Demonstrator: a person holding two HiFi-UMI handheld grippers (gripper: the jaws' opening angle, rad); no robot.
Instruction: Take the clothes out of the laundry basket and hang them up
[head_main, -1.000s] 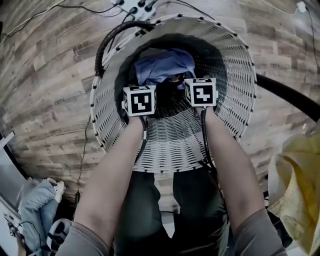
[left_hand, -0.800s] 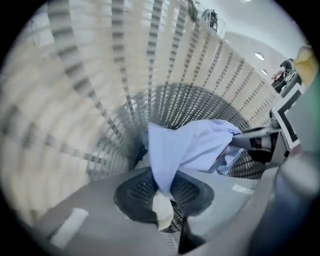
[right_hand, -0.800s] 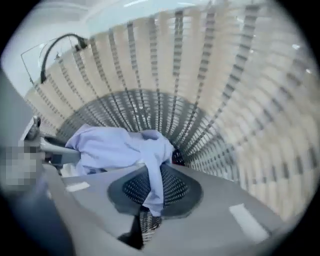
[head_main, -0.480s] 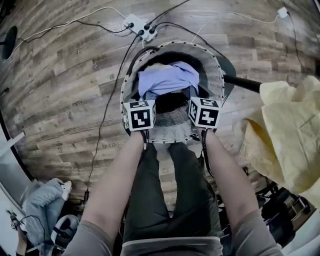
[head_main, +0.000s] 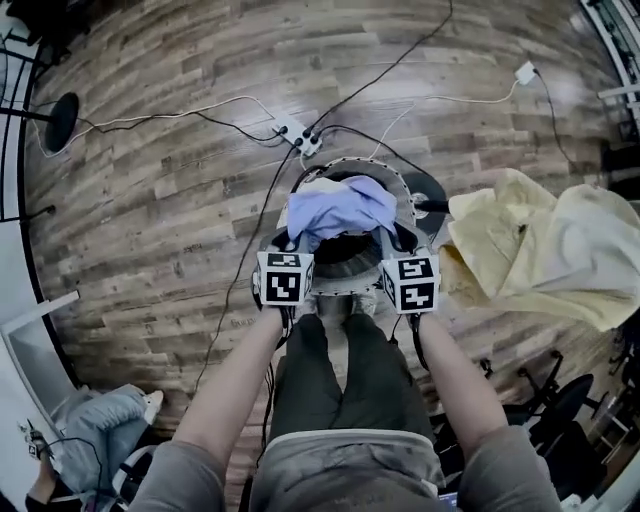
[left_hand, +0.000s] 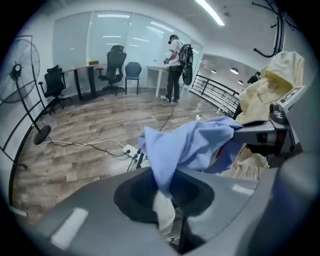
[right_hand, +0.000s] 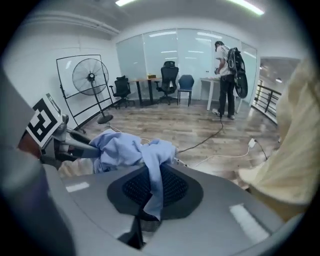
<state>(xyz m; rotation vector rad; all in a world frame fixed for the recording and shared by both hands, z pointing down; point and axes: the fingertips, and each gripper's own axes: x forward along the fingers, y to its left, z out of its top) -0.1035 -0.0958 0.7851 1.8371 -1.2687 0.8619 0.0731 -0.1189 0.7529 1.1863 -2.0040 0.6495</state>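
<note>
In the head view the blue garment (head_main: 340, 208), stretched between the two sets of jaws, covers most of the laundry basket (head_main: 345, 272), so the contents beneath cannot be seen. In the left gripper (left_hand: 172, 230) view, the garment's edge disappears between the closed jaws. To the right of the right gripper (right_hand: 141, 222) jaws, the picture's edge cuts off the yellow garment (right_hand: 295, 150).

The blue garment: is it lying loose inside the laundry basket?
No, the left gripper and right gripper each pinch part of the blue garment, holding it up over the basket.

Clamped left gripper (head_main: 291, 243) and right gripper (head_main: 394, 243)
</note>
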